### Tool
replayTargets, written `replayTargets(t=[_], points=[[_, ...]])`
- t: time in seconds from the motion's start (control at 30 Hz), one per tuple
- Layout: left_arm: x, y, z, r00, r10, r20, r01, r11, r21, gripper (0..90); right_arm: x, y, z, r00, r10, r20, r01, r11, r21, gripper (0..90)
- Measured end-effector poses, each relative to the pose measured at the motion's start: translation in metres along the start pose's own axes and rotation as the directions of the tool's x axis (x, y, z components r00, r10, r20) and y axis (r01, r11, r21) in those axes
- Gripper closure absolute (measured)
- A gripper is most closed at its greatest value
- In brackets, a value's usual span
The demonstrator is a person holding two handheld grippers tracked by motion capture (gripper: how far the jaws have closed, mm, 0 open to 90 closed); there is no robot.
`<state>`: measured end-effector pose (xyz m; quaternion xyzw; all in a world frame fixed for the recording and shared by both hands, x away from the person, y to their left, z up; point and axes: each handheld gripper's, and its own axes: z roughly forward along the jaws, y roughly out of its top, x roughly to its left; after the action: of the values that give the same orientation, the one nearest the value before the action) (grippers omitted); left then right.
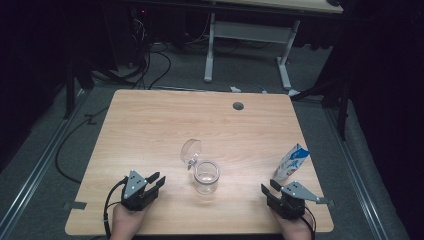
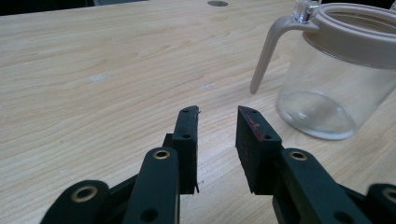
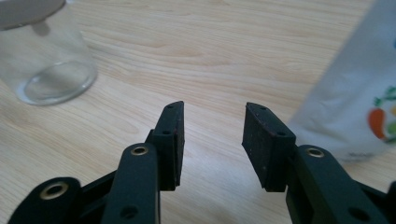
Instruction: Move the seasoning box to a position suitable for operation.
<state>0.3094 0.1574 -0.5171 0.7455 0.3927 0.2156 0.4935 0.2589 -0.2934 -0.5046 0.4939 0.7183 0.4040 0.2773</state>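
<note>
Jar (image 1: 206, 176) of clear glass stands a little toward the near edge of the table (image 1: 150, 125), midway between its left and right edges, with its hinged lid (image 1: 190, 151) thrown back and the mouth open. Starting at the left: my left gripper (image 1: 156, 180) rests near the near-left corner, jaws spread with nothing but bare wood between them, pointed toward the jar, which sits close ahead and to one side in the left gripper view (image 2: 336, 74). Farther right, my right gripper (image 1: 269, 189) lies near the near-right corner, jaws likewise parted and empty. Just beyond it, by the right edge, stands a white and blue pouch (image 1: 291, 162), near but not touching. I judge the pouch light and top-heavy: a jaw brushing it on approach could tip it over. The glass looks slick, so an off-centre squeeze might skid the jar or knock the lid.
</note>
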Motion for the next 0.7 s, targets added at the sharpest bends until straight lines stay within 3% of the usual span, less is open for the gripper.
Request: replayTargets(t=[0.17, 0.3, 0.43, 0.6, 0.7], points=[[0.002, 0.000, 0.000, 0.9995, -0.028, 0.015, 0.028, 0.9996, -0.004, 69.0, -0.008, -0.005, -0.006, 0.9997, 0.014, 0.022, -0.014, 1.000, 0.001, 56.1], [0.001, -0.001, 0.000, 0.9995, -0.027, 0.018, 0.027, 0.9996, -0.005, 69.0, -0.013, -0.006, -0.010, 0.9977, 0.033, 0.059, -0.032, 0.999, -0.005, 50.2], [-0.001, -0.001, 0.002, 0.9995, -0.019, 0.025, 0.019, 0.9998, -0.001, 69.1, -0.020, -0.006, -0.011, 0.9936, 0.057, 0.098, -0.056, 0.998, -0.017, 39.5], [-0.002, -0.001, 0.002, 0.9995, -0.015, 0.026, 0.015, 0.9999, 0.000, 69.2, -0.027, -0.005, -0.009, 0.9833, 0.092, 0.157, -0.090, 0.996, -0.019, 18.8], [-0.002, -0.003, 0.000, 0.9996, -0.017, 0.024, 0.017, 0.9999, -0.001, 69.2, -0.030, -0.002, -0.002, 0.9765, 0.103, 0.189, -0.102, 0.995, -0.017, 13.5]])
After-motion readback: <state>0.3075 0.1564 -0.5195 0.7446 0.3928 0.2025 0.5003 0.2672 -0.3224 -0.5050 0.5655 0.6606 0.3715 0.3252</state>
